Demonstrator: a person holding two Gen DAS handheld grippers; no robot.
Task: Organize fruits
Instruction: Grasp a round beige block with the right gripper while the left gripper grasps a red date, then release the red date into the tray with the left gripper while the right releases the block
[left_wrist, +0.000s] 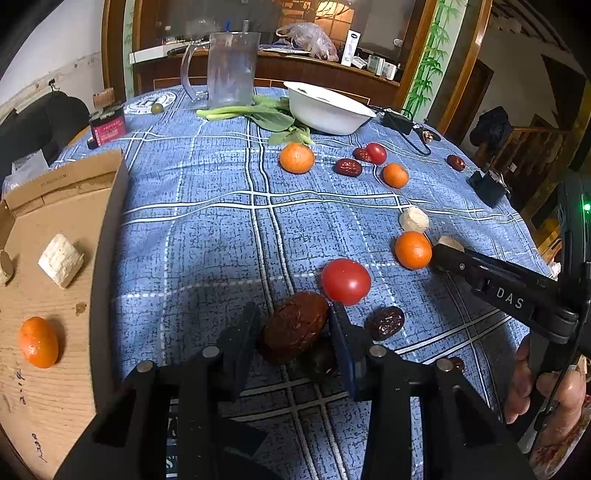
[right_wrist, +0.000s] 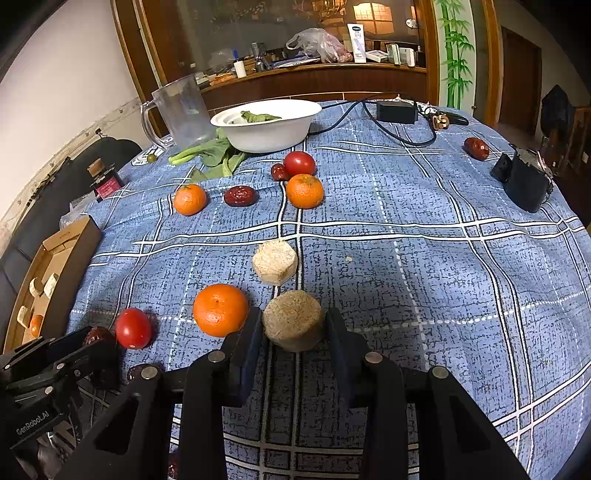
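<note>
Blue plaid tablecloth (left_wrist: 207, 229) everywhere, fruit scattered. Left gripper (left_wrist: 293, 332) is clamped on a big red date (left_wrist: 295, 326) lying crosswise between its fingers; cardboard box (left_wrist: 66, 192) sits off to its left. Right gripper (right_wrist: 293, 328) squeezes a tan round chunk (right_wrist: 293, 323).

Our right hand-held gripper (right_wrist: 294, 334) closes its two dark fingers (right_wrist: 248, 341) on a tan round chunk (right_wrist: 293, 324) resting on the blue plaid cloth of the desk (right_wrist: 424, 266). Just left of it we see an orange (right_wrist: 220, 309), then a red tomato (right_wrist: 133, 328). A paler round chunk (right_wrist: 275, 261) lies just beyond. Farther off sit two more oranges (right_wrist: 304, 191), a red date (right_wrist: 240, 195) and another tomato (right_wrist: 299, 163), before a white bowl (right_wrist: 271, 127) holding greens. At near left our left hand-held gripper (right_wrist: 94, 341) reaches in; whether it holds anything we cannot tell. A cardboard tray (right_wrist: 74, 243) lies at the left edge.
</note>
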